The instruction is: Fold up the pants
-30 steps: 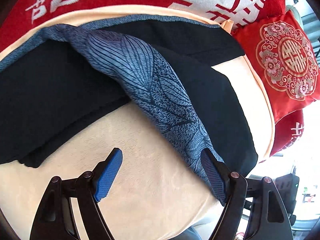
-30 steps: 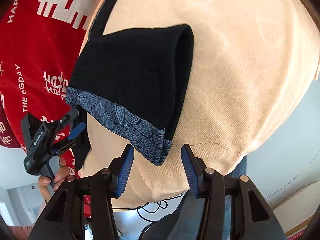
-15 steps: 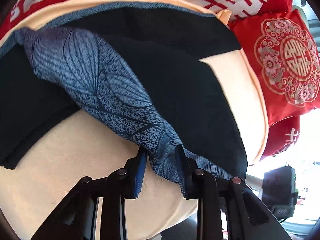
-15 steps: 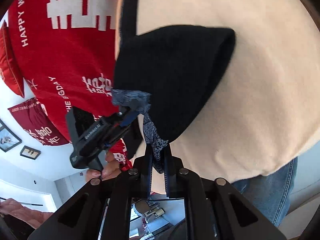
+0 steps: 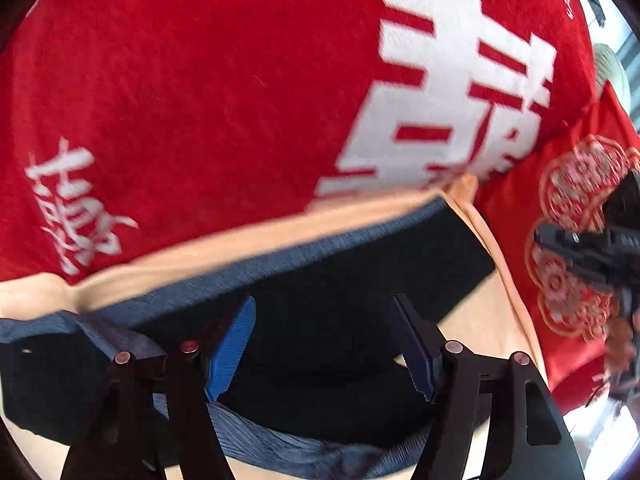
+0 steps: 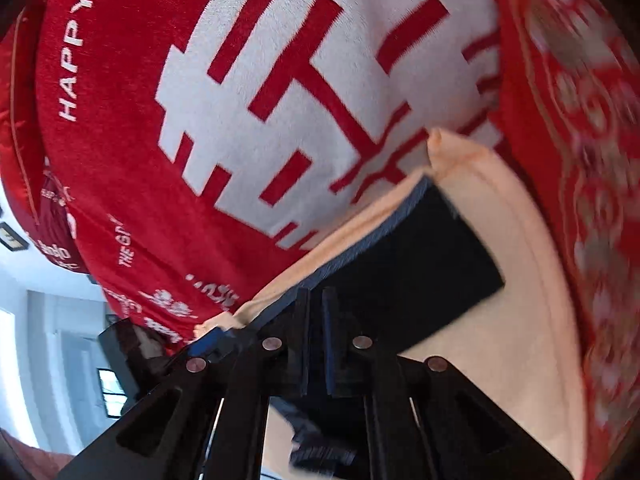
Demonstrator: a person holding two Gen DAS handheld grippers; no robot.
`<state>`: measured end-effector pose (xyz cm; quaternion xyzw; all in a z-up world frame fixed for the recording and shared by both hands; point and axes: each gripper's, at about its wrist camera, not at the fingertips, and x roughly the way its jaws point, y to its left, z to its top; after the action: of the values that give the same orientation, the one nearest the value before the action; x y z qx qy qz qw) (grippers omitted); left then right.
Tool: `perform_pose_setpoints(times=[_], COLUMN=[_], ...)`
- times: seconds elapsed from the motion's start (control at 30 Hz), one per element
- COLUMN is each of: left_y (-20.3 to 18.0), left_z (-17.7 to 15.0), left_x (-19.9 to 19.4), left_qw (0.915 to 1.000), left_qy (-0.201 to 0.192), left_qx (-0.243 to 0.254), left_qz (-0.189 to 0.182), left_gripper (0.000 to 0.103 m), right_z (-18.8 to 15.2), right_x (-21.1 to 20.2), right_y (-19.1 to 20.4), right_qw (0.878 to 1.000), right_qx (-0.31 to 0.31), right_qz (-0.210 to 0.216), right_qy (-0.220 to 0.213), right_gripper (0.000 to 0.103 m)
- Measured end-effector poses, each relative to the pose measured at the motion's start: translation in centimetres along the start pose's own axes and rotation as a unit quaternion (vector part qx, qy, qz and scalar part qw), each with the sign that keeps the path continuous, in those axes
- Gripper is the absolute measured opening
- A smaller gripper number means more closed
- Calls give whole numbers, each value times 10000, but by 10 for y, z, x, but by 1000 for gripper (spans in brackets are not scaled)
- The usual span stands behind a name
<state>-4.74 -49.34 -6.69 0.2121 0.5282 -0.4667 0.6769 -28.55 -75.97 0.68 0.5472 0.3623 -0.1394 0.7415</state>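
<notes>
White block lettering on the red blanket [image 6: 168, 128] reads "HAPPY" along its edge, beside a large white double-happiness character; smaller print lower down starts "THE G" and the rest is too blurred to read. The blanket looks plush, with a short nap. To the right sits a red satin cushion [image 5: 568, 240] embroidered with a round floral medallion in gold and pale pink.

The pants [image 5: 340, 320] lie folded on a peach, suede-like pad [image 6: 500, 240]: matte black fabric with a blue-grey waistband and a blue leaf-veined lining showing at the near edge.

The left tongs [image 5: 328, 346] stand apart over the black cloth, ribbed blue pads facing each other, gripping nothing. The right tongs [image 6: 316, 340] are pressed together at the pants' blue-grey edge, with dark fabric bunched below them; whether cloth sits between the pads cannot be told.
</notes>
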Motion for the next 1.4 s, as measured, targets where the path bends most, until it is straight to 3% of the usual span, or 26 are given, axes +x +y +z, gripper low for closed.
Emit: perform_pose_setpoints(times=[0.07, 0.13, 0.17, 0.23, 0.4, 0.47, 0.5, 0.53, 0.6, 0.67, 0.77, 0.87, 0.9, 0.93, 0.97, 1.0, 1.1, 1.23, 1.4], left_y=[14, 23, 28, 39, 60, 64, 66, 67, 67, 60, 52, 43, 40, 36, 34, 29, 19, 14, 9], left_z=[-2, -11, -21, -45, -114, -136, -146, -153, -164, -168, -167, -166, -165, -165, -165, -164, -155, -127, -71], left_x=[-9, -14, -15, -15, 5, 9, 14, 20, 31, 37, 42, 48, 48, 52, 54, 57, 54, 42, 31], left_qw=[9998, 9995, 9992, 9981, 9864, 9822, 9793, 9762, 9719, 9720, 9728, 9724, 9713, 9701, 9691, 9691, 9711, 9748, 9863], left_qy=[-30, 28, 128, 368, 1329, 1504, 1613, 1726, 1876, 1874, 1843, 1834, 1851, 1871, 1878, 1852, 1755, 1472, 909], left_qx=[-99, -214, -242, -279, -873, -1080, -1195, -1292, -1421, -1417, -1384, -1365, -1388, -1415, -1438, -1435, -1346, -1310, -1008], left_qz=[169, 246, 304, 403, 405, 322, 253, 219, 99, -46, -229, -455, -551, -626, -698, -777, -901, -1049, -932], left_gripper=[70, 70, 70, 70, 70, 70, 70, 70, 70, 70, 70, 70, 70, 70, 70, 70, 52, 52, 52], right_z=[18, 11, 1, -36, -162, -204, -222, -233, -246, -254, -263, -266, -265, -267, -266, -265, -241, -181, -87], right_x=[8, 13, 17, 28, 19, 6, 2, -2, -3, -6, -6, 0, 1, 3, 6, 8, -9, -38, -47], right_y=[9, 22, 29, 44, 59, 60, 55, 47, 20, -7, -43, -66, -69, -71, -72, -72, -55, -30, -10], right_qw=[9986, 9955, 9923, 9763, 9119, 8954, 8941, 9014, 9342, 9575, 9723, 9780, 9795, 9788, 9777, 9767, 9827, 9921, 9984], right_qx=[-285, -774, -1026, -1687, -3278, -3543, -3502, -3257, -2169, -1106, 17, 642, 776, 912, 1021, 1124, 1039, 743, 130], right_qz=[-453, -546, -655, -1167, -2123, -2369, -2429, -2412, -2060, -1785, -1392, -905, -731, -602, -440, -297, 137, 427, 404], right_qy=[-10, 84, 220, 695, 1258, 1290, 1378, 1525, 1946, 1976, 1876, 1764, 1710, 1732, 1781, 1803, 1530, 921, 369], right_gripper=[11, 12, 19, 56, 58, 59, 59, 59, 59, 59, 59, 55, 44, 18, 2, 3, 3, 3, 3])
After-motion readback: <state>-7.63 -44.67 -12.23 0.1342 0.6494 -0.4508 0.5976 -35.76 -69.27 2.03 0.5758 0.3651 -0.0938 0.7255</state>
